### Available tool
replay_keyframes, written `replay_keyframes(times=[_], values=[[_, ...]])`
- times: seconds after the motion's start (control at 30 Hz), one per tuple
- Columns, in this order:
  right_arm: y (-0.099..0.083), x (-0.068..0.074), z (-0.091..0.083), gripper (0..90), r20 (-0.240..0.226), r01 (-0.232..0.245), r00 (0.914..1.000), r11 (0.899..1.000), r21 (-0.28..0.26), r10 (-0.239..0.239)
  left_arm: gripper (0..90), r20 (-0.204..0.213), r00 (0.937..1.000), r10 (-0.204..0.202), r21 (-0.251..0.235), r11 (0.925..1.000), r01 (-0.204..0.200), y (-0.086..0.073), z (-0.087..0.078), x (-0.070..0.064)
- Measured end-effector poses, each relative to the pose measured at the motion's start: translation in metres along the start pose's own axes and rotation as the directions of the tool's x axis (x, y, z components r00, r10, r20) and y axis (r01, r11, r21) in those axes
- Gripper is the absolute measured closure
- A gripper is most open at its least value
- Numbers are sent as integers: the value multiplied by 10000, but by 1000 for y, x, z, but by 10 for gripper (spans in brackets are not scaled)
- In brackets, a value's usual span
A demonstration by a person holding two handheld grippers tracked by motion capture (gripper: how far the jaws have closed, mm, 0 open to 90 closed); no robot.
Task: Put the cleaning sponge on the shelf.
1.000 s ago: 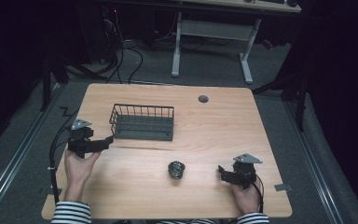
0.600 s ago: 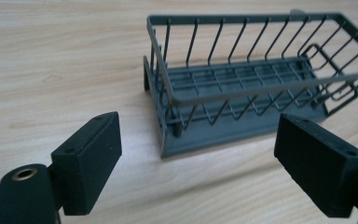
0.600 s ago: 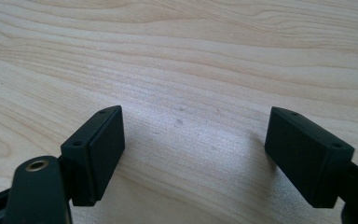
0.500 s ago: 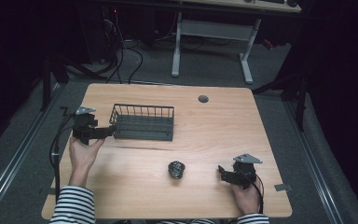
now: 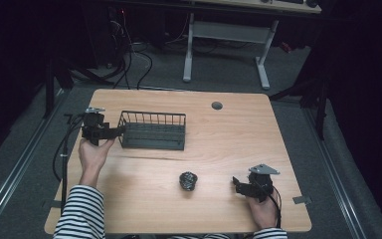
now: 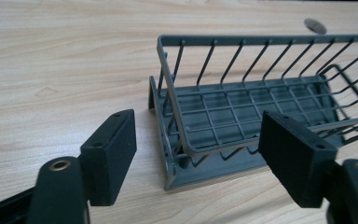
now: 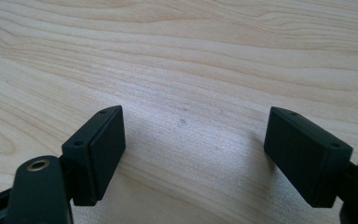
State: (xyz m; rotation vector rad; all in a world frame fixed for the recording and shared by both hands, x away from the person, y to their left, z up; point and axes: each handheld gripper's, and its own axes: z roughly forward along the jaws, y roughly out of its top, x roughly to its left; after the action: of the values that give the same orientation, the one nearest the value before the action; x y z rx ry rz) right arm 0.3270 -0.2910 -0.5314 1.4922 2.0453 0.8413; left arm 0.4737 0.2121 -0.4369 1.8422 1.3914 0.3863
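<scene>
A wooden desk (image 5: 229, 134) seen from above, with a person seated at its near edge, striped sleeves showing. There are two hand-held tools, one wire basket, one small dark object and one round grey cap set in the desk.

The one basket (image 5: 152, 130) is dark grey wire, rectangular, standing on the left half of the desk. In the left gripper view its slatted floor (image 6: 256, 112) is bare; nothing lies inside it.

The left tool (image 5: 110, 132) is held at the basket's left end, its tips at or just beside the short wall. In the left gripper view the left tool (image 6: 198, 154) has its jaws spread wide, with the basket's near corner between them, and neither pad touches the wire.

The right tool (image 5: 237, 183) rests near the front right of the desk. In the right gripper view the right tool (image 7: 193, 156) is released, jaws wide apart over bare wood.

The small dark object (image 5: 188, 181) lies on the desk between the tools, left of the right one, apart from both; its kind cannot be told.

The grey cap (image 5: 217, 105) sits near the far edge.
</scene>
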Motion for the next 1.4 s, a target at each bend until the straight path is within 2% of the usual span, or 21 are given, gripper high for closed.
replay_keyframes(times=[0.13, 0.17, 0.3, 0.43, 0.63, 1.0, 1.13, 1.4], values=[[0, 0, 0, 206, 1, -2, 10000, 10000, 1, 2, 370, 151, 9999, 66, 111, 9999, -68, -1, 7, -2], [0, 0, 0, 206, 0, -2, 10000, 10000, 1, 2, 381, 339, 9994, -60, 76, 10000, 57, -1, 10, -2], [0, 0, 0, 207, -32, 52, 10000, 10000, -5, -52, 450, 658, 9973, -322, -3, 9995, 323, 0, 12, 2], [0, 0, 0, 208, -55, 66, 10000, 10000, -8, -66, 494, 714, 9962, -491, -98, 9987, 499, 1, 13, 4], [0, 0, 0, 208, -57, 65, 10000, 10000, -7, -65, 516, 663, 9959, -614, -219, 9978, 629, 2, 14, 6], [0, 0, 0, 208, -56, 67, 10000, 10000, -10, -67, 575, 665, 9969, -420, -232, 9988, 436, 0, 16, 2], [0, 0, 0, 208, -58, 64, 10000, 10000, -9, -64, 597, 760, 9969, -196, -205, 9996, 212, -1, 21, -5], [0, 0, 0, 208, -61, 65, 10000, 10000, -6, -65, 660, 926, 9957, -31, 31, 10000, 28, -4, 32, -17]])
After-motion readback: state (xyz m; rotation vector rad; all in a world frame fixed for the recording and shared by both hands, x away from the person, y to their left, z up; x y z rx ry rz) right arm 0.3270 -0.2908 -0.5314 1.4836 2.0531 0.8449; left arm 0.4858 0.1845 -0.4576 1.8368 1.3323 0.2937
